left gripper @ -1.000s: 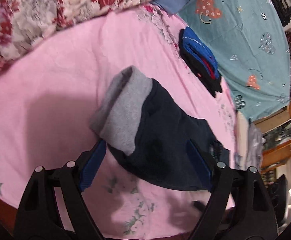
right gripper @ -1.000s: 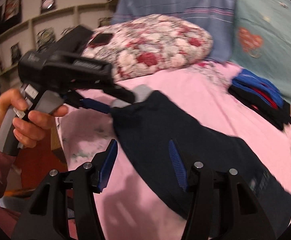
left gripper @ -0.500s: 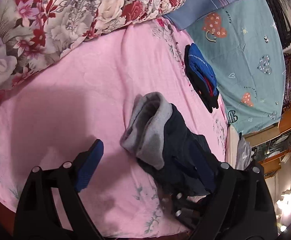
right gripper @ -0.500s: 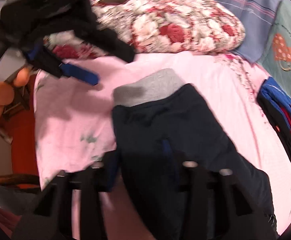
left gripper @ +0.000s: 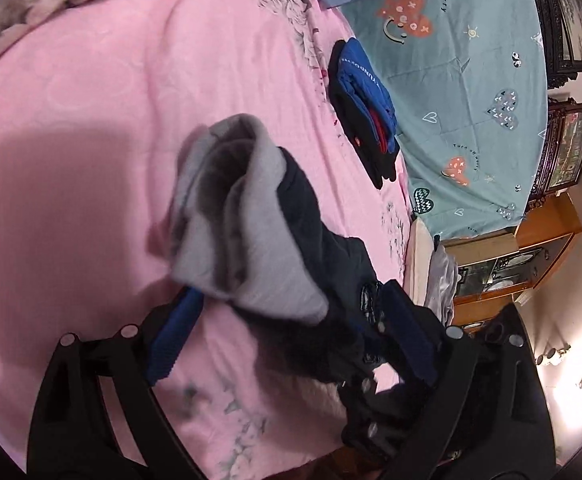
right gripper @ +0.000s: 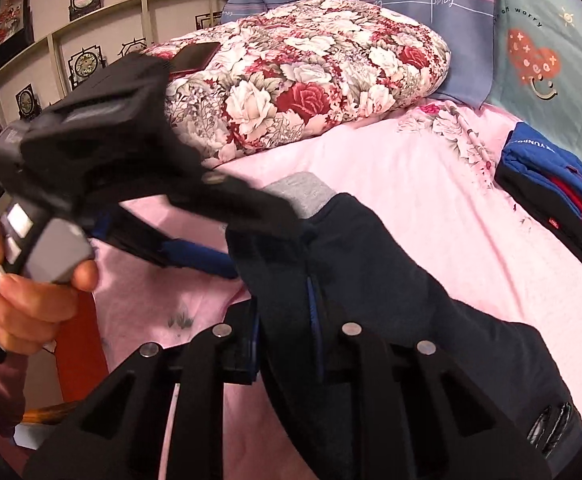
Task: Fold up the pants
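Dark navy pants [right gripper: 371, 280] with a grey waistband [left gripper: 247, 216] are held at the near edge of the pink sheet [left gripper: 91, 100]; the right gripper [right gripper: 287, 320] is clamped on the dark cloth, while the left gripper [left gripper: 291, 332] is spread wide around the waistband — apparently not pinching, though blur hides contact; the fold is judged barely begun; next, the waistband must be caught and the pants spread flat; beyond, a floral quilt [right gripper: 311, 80], folded clothes [left gripper: 367, 108] and wall shelves [right gripper: 91, 40] are seen.

Warm indoor light, heavy fisheye vignetting, motion blur, dark shadow on sheet [left gripper: 91, 80].
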`<action>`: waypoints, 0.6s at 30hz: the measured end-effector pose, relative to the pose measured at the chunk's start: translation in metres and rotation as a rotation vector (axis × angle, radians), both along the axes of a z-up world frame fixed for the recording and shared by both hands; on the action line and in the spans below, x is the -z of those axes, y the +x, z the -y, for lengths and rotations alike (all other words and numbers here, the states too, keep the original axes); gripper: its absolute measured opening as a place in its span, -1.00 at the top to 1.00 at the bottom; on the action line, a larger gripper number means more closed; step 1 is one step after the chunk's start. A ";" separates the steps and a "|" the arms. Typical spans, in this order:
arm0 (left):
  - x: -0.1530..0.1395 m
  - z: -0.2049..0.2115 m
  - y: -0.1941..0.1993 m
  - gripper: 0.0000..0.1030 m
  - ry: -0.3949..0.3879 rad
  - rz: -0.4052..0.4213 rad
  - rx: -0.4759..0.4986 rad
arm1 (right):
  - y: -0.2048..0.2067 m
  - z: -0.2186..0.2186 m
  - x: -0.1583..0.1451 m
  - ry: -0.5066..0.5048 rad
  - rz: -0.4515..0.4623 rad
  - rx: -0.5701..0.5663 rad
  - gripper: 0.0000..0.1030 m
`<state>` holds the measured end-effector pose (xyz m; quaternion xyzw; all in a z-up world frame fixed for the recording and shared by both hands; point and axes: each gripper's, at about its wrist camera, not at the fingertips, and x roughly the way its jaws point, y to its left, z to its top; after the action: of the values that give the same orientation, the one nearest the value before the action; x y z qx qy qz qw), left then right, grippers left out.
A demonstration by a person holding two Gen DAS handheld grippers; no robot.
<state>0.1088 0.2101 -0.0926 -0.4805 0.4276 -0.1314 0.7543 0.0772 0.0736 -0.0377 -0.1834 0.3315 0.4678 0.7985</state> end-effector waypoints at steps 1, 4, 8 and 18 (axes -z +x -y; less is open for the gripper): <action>0.001 0.005 0.005 -0.53 -0.006 0.006 0.007 | 0.000 0.003 -0.001 0.008 -0.009 0.002 0.61; 0.006 0.014 0.014 0.02 0.023 -0.021 0.008 | 0.003 0.022 -0.011 0.049 -0.052 0.024 0.58; 0.010 0.018 0.015 0.23 0.042 -0.025 0.003 | 0.012 0.076 -0.035 0.137 -0.077 0.129 0.58; -0.013 0.027 0.006 0.39 0.116 0.065 0.004 | 0.043 0.214 -0.019 0.068 -0.092 0.581 0.61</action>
<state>0.1147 0.1835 -0.0798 -0.4307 0.4108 -0.1233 0.7941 0.1206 -0.1400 -0.0189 -0.0325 0.3902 0.2381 0.8888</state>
